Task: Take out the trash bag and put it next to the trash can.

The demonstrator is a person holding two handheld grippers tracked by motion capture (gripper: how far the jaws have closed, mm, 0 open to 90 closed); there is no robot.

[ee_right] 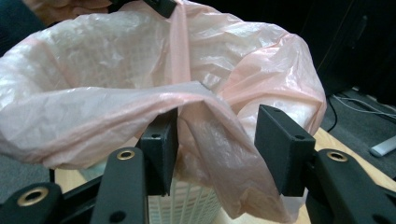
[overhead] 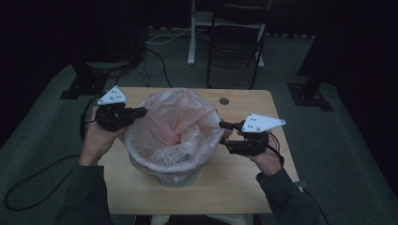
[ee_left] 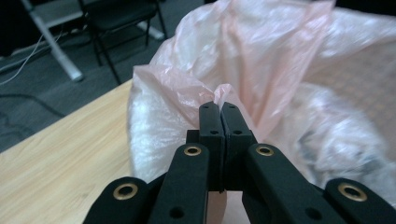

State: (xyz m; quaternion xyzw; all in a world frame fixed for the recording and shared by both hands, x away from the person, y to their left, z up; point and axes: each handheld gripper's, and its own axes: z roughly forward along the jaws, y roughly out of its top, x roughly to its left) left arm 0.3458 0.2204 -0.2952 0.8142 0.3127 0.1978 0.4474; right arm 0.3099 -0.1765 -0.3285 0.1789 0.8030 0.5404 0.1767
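Looking down and forward from above the near edge of the table (overhead: pixel 244 187), high view, basket (overhead: pixel 180 180) central. Riding close behind the left gripper (ee_left: pixel 219 108), facing the basket's pink bag (ee_left: pixel 261 56) across its left rim. Riding the right gripper (ee_right: pixel 215 135), low beside the basket, facing the same bag (ee_right: pixel 116 60).

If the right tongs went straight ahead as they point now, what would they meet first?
Probably the pink bag: a fold of it already hangs between the open jaws of the right tongs, with the white basket just behind.
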